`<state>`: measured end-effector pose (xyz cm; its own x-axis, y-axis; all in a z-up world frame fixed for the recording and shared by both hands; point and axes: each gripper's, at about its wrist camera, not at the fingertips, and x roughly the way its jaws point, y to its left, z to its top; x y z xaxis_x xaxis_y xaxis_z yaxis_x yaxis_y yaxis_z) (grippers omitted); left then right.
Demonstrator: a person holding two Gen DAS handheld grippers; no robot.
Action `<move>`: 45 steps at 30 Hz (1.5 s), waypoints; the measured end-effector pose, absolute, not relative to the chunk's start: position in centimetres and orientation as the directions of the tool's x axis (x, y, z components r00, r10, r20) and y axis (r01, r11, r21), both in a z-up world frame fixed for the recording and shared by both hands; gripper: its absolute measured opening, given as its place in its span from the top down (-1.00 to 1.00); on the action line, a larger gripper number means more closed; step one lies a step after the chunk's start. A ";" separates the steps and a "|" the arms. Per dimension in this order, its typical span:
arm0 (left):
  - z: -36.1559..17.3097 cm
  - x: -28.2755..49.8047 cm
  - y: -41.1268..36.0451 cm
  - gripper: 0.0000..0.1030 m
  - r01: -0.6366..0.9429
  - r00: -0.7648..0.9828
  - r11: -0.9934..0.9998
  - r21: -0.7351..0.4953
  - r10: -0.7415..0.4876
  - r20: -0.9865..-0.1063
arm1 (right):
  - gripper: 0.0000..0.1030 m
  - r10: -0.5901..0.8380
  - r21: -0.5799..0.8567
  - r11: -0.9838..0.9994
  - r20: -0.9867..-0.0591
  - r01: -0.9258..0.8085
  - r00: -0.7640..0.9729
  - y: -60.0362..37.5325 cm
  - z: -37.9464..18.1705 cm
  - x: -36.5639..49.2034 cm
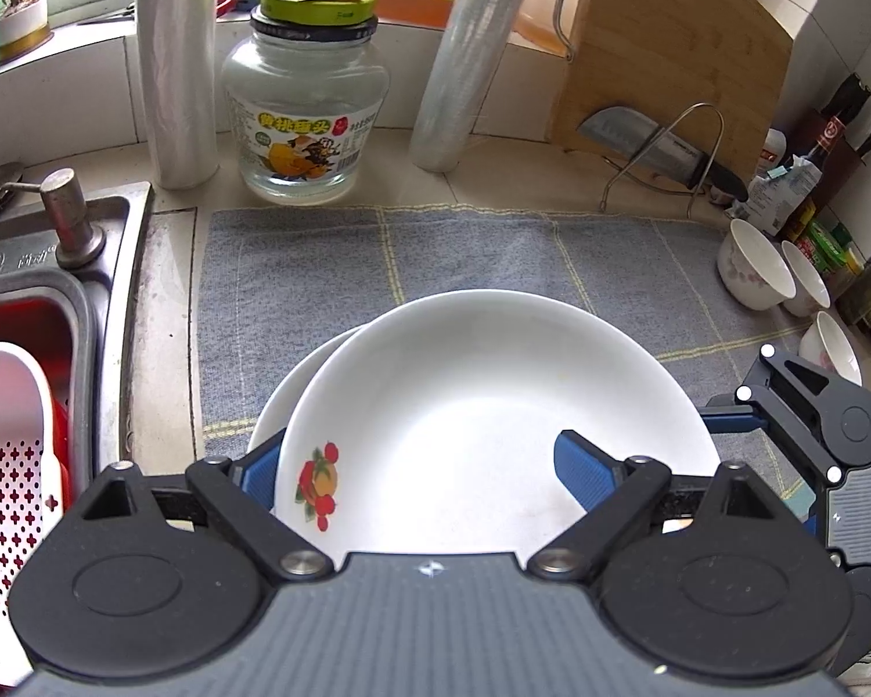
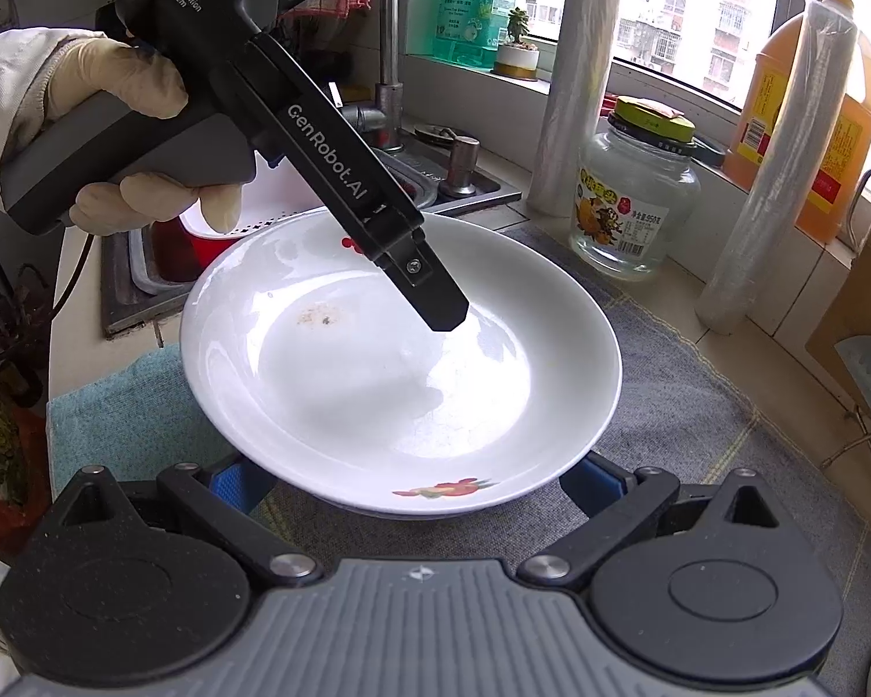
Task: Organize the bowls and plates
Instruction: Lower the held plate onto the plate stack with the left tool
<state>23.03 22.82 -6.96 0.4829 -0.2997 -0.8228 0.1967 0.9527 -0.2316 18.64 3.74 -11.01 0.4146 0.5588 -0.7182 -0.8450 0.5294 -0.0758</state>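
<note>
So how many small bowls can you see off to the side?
3, in a row at the mat's right edge by the bottles: bowl one, bowl two, bowl three nearest. More may be hidden behind the right tool.

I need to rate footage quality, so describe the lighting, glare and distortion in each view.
Left wrist view: even daylight, sharp focus; fisheye bends the cloth and the corners go dark. Right wrist view: the bright window washes out the buildings outside; soft glare on the plate, where the left tool casts a faint shadow; edges curve strongly.
</note>
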 end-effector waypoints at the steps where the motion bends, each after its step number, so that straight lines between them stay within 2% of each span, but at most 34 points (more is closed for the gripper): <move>1: -7.1 23.1 23.0 -0.79 0.195 0.479 0.953 -0.233 -0.299 -0.825 | -1.00 0.558 -0.073 0.529 -0.721 -0.846 0.411 3.9 -11.2 18.8; 21: -8.6 23.7 23.6 -0.79 0.172 0.442 0.956 -0.236 -0.289 -0.849 | -1.00 0.527 -0.055 0.526 -0.762 -0.848 0.376 4.3 -12.4 19.0; 45: -7.7 24.2 23.9 -0.81 0.173 0.403 0.964 -0.201 -0.256 -0.879 | -1.00 0.544 -0.080 0.522 -0.735 -0.849 0.404 4.0 -11.2 18.1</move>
